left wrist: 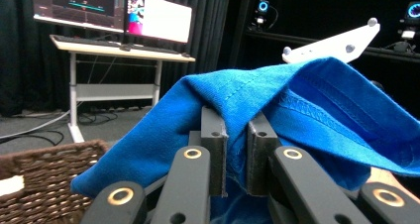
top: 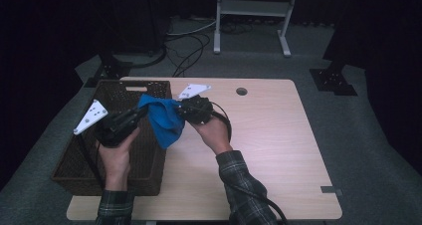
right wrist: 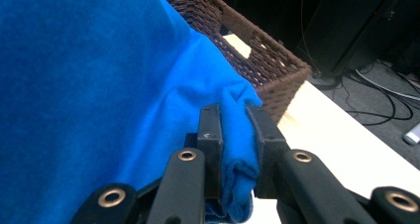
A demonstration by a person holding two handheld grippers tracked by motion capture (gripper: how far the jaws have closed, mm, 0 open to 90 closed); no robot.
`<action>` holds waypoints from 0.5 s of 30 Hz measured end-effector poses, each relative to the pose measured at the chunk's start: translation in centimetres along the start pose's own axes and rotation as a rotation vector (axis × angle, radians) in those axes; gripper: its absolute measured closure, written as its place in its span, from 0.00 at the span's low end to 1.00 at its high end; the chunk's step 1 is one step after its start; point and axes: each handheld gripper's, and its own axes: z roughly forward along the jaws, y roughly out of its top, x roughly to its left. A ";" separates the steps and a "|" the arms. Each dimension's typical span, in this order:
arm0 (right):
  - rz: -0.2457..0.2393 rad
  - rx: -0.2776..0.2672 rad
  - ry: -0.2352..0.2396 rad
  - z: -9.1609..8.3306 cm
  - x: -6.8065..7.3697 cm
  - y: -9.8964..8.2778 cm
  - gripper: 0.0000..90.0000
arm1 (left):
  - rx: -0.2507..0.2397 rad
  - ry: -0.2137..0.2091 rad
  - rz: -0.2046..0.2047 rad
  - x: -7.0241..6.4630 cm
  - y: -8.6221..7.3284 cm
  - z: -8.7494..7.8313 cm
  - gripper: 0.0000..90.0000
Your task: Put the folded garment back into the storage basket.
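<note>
- Nearest to me in the left gripper view: left gripper [left wrist: 236, 135], jaws nearly together w/ a fold of the blue cloth [left wrist: 297, 110] pinched between them. Stitched hem runs off to the right of the jaws, cloth drapes over both of them.
- Same view, just below-left of the jaws: corner of the brown wicker basket [left wrist: 44, 179].
- That view gives me what the others can't: the right gripper's grey plate sticking up just beyond the cloth, and well behind it a desk [left wrist: 119, 48] w/ lit monitors [left wrist: 114, 11].
- Right gripper view: right gripper [right wrist: 233, 135] clamped on a bunched edge of the cloth, wad of fabric squeezed between the pads. Rest of the cloth spreads up and left of the jaws.
- Beyond the right jaws here I get the basket's end wall w/ its handle cutout, and the pale table [right wrist: 341, 140] edge to the right of them. Cables on the floor further out.
- High view gives the layout: I see both hands come in from below, plaid sleeves, left gripper over the basket's inner side, right gripper just past the basket rim over the tabletop.
- Cloth hangs stretched between the two grippers, lifted off the table, a corner drooping below and between them, over the basket's right edge.
- Far side, past both grippers: round hole in the tabletop, then a white stand frame [top: 251, 16] on the floor.
</note>
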 end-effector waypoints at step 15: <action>-0.025 0.000 0.035 3.7 2.0 2.6 0.87 | -0.028 0.079 -0.010 2.8 0.3 -3.1 0.91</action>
